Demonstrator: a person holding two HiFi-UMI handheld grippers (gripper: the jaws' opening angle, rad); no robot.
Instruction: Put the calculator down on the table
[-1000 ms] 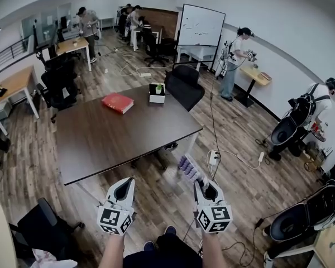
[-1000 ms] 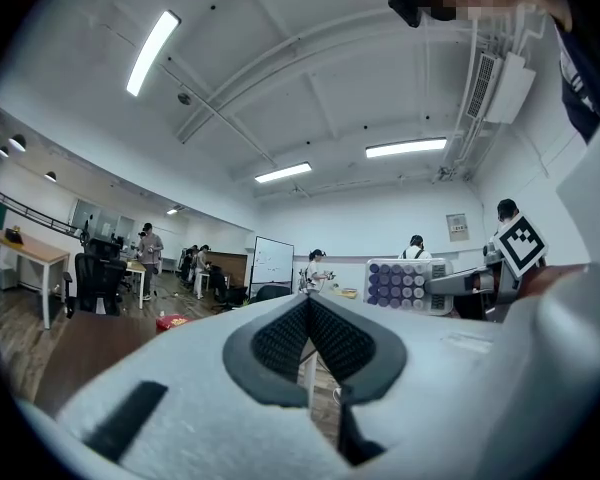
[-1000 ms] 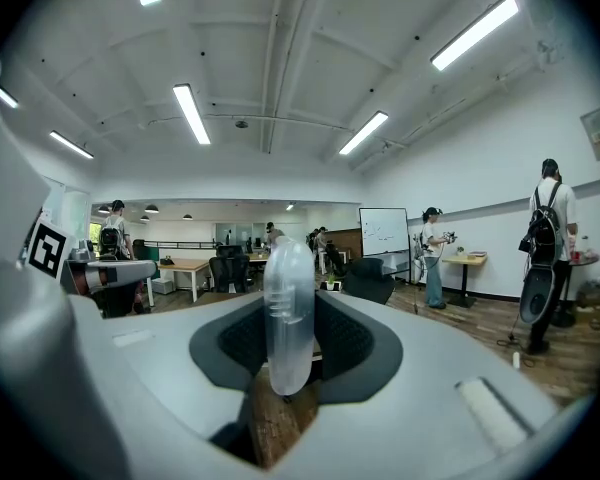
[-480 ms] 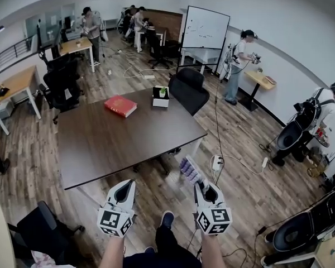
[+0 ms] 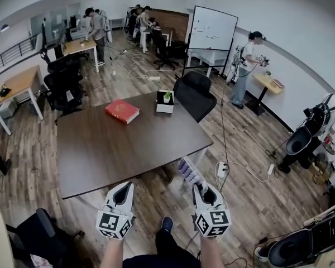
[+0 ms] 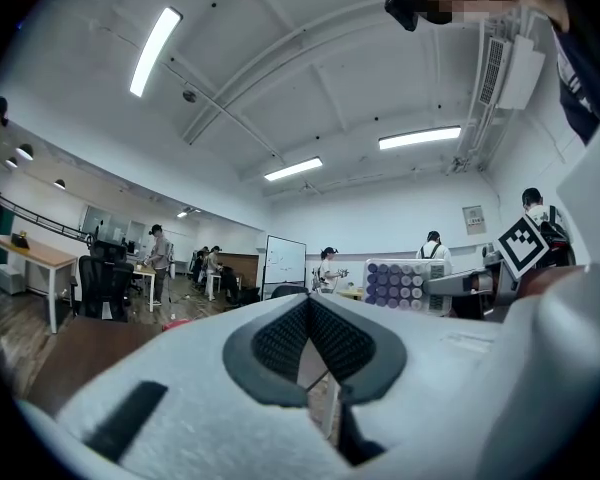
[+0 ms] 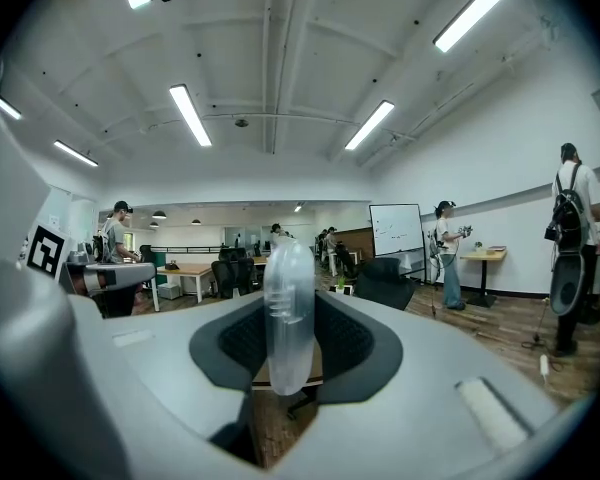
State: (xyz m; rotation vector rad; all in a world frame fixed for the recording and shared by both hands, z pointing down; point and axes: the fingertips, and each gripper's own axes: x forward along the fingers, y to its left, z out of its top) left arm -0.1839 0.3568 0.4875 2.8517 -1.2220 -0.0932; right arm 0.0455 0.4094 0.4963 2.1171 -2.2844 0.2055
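The calculator, white with purple round keys, sticks out forward from my right gripper, which is shut on its lower end. In the right gripper view the calculator stands edge-on between the dark pads. It also shows key-side on in the left gripper view as the calculator at the right. My left gripper is level beside the right one, jaws together with nothing in them; its pads meet at the tips. Both grippers hover over the floor, just short of the near edge of the dark brown table.
On the table lie a red book and a small white box with a plant at the far side. A black office chair stands behind it, another chair at lower left. A power strip and cables lie on the floor to the right.
Both grippers, with the calculator still held, have travelled forward toward the table; its near edge is now closer to them in the head view.
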